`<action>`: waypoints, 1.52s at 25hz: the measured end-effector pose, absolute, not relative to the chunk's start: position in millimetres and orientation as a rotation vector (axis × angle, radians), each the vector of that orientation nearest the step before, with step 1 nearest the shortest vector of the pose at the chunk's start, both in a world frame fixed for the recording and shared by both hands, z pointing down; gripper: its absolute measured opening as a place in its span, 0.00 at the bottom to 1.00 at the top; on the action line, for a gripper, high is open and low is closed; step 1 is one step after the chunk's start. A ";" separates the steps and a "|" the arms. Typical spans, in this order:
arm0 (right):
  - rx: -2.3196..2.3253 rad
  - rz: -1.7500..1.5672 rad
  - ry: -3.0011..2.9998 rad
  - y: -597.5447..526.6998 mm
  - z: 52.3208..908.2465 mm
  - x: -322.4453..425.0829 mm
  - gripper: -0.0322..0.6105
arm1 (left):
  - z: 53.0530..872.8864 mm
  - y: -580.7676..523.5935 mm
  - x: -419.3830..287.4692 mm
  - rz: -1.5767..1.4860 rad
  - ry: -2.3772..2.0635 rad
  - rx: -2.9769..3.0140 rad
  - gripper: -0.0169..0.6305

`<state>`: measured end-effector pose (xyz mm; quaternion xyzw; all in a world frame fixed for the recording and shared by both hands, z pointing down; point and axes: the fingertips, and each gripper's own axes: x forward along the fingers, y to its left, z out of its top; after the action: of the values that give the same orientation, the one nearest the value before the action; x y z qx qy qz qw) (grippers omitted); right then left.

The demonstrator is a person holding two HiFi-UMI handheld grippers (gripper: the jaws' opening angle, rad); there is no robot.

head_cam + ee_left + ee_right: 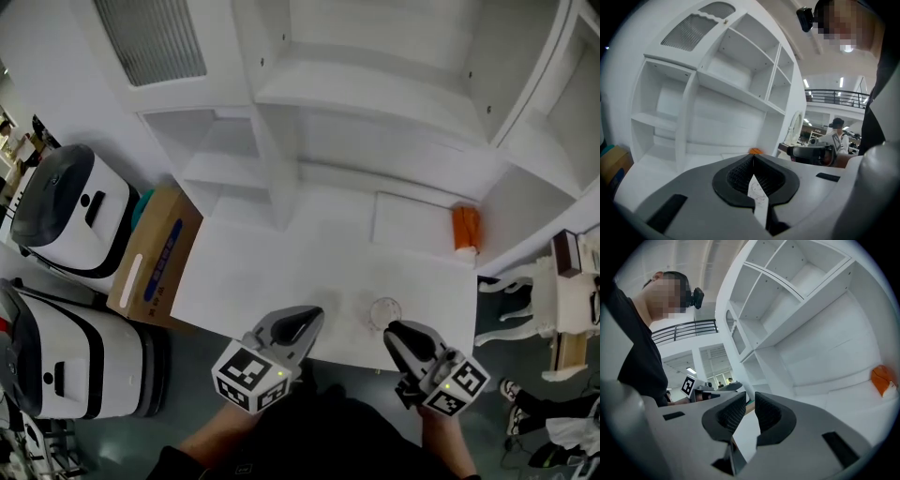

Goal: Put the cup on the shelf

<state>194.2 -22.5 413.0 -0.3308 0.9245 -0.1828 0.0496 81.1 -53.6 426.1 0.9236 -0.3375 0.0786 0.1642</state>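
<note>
- Cup (384,312): clear glass, upright on the worktop (281,272), close to the front edge, right of centre. Faint from above, so it's prob. empty, but can't be sure.
- Right gripper (392,332): tips just beside the cup, on its near-right side, at about worktop-edge level. Jaws pressed all but together, nothing btwn them.
- Left gripper (316,317): also at the front edge, farther from the cup, to its left. Jaws pressed together, nothing held.
- Key relation: the cup sits just ahead and slightly left of the right gripper, w/ its long axis vertical. So the right hand is the nearer one, and its jaws must spread before they can go round the cup wall.
- Target: shelf (375,105) runs above the rear of the worktop, straight back from the cup.
- Room: the worktop from the cup to the rear is bare. An orange thing (466,228) lies at the right rear corner and an upright divider (281,178) stands toward the left rear; both are well apart from a straight lift.
- Risk: the cup is near the front edge, so a nudge toward the person could tip it off.
</note>
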 end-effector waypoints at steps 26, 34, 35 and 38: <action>-1.274 -0.673 2.734 -82.3 470.5 237.2 0.09 | 472.2 -114.8 139.9 0.334 -0.737 2.656 0.05; -1.314 -0.843 2.719 -66.0 523.5 250.1 0.21 | 527.9 -98.4 155.3 0.417 -0.693 2.578 0.05; -1.326 -0.867 2.717 -62.8 531.3 251.2 0.22 | 534.6 -94.9 158.1 0.430 -0.677 2.572 0.05; -1.354 -0.927 2.706 -54.4 551.4 253.0 0.25 | 552.9 -85.9 166.3 0.455 -0.632 2.550 0.05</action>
<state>253.0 -54.4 551.4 -0.4278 0.8550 -0.2930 -0.0115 166.3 -85.9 552.9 0.9295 -0.2304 0.1658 0.2356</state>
